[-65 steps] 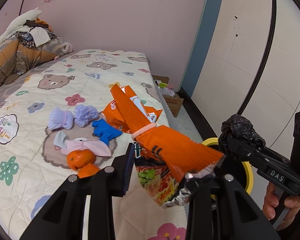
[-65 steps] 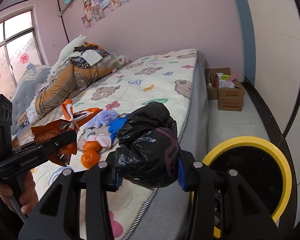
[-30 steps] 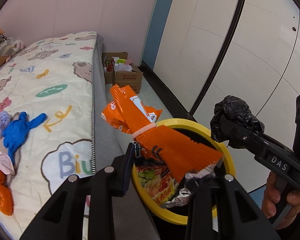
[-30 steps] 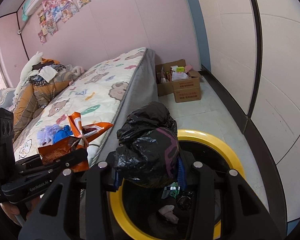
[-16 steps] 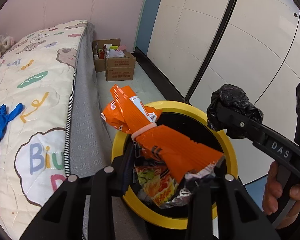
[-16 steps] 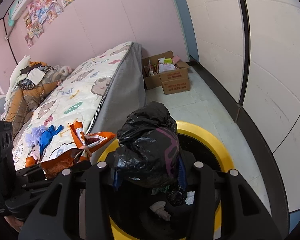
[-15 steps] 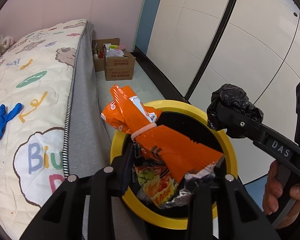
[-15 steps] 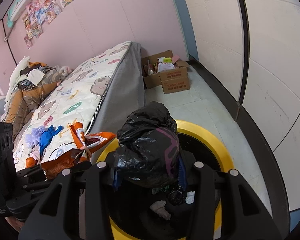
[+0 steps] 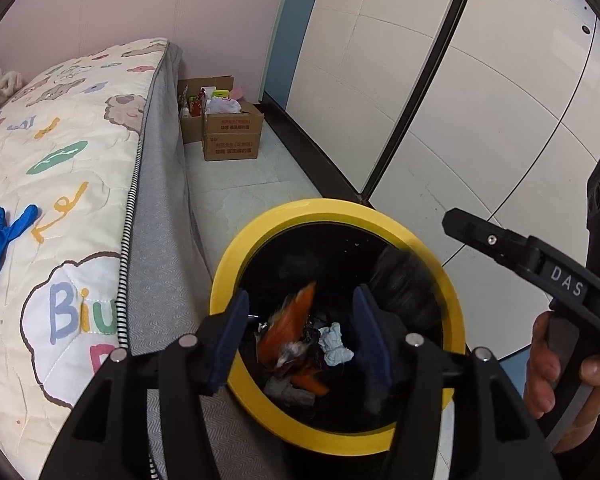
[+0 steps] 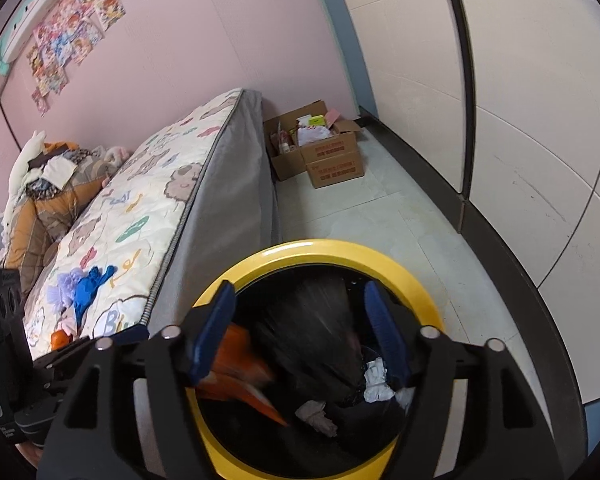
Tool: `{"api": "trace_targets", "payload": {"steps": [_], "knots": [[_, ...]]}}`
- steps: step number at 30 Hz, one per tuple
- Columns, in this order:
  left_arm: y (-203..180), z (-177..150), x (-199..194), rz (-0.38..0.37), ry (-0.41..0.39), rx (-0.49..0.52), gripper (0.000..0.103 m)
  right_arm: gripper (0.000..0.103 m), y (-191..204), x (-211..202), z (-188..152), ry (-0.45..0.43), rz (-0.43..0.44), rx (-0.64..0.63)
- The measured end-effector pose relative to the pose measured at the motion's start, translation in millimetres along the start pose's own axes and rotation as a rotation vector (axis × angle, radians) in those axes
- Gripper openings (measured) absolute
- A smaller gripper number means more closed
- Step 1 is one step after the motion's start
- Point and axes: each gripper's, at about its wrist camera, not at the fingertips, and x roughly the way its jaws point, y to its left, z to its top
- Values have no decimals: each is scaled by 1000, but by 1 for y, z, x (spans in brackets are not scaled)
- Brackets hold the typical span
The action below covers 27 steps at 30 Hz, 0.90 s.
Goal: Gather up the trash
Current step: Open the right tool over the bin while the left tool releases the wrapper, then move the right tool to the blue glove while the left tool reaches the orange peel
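On my left lies the bed (image 9: 72,168), a blue glove (image 9: 0,236) on its quilt. My left gripper (image 9: 300,324) is opening over the yellow-rimmed bin (image 9: 236,256), nothing between its pads; the orange wrappers (image 9: 290,328) show as a crumpled, blurred streak inside the bin. My right gripper (image 10: 300,332) is opening too, empty, and the black bag (image 10: 312,328), a glossy smeared lump, sits inside the rim.

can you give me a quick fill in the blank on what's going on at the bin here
1. The bin's rim is ____ in colour.
2. The orange wrapper is dropping ____ the bin.
3. The glove lying on the bed is ____.
4. The left gripper's jaws are ____, nothing clamped.

Missing words: yellow; into; blue; opening
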Motion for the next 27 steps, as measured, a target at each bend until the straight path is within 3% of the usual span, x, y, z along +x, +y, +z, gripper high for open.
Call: {"api": "trace_targets", "payload": {"steps": [3,6,16,27], "knots": [[3,0,-6,7,-18,-29,75,69,-5,-5,1,-8,-4,19],[8,1,-12,10,-33,-60,82,69,-7,-11,1,-18,-6,24],[42,0,-45,74,-89,-125,87,70,13,-27,0,-27,43,4],[98,-15,-91,183,-142,-191,88,71,81,-37,-2,-28,131,-108]]}}
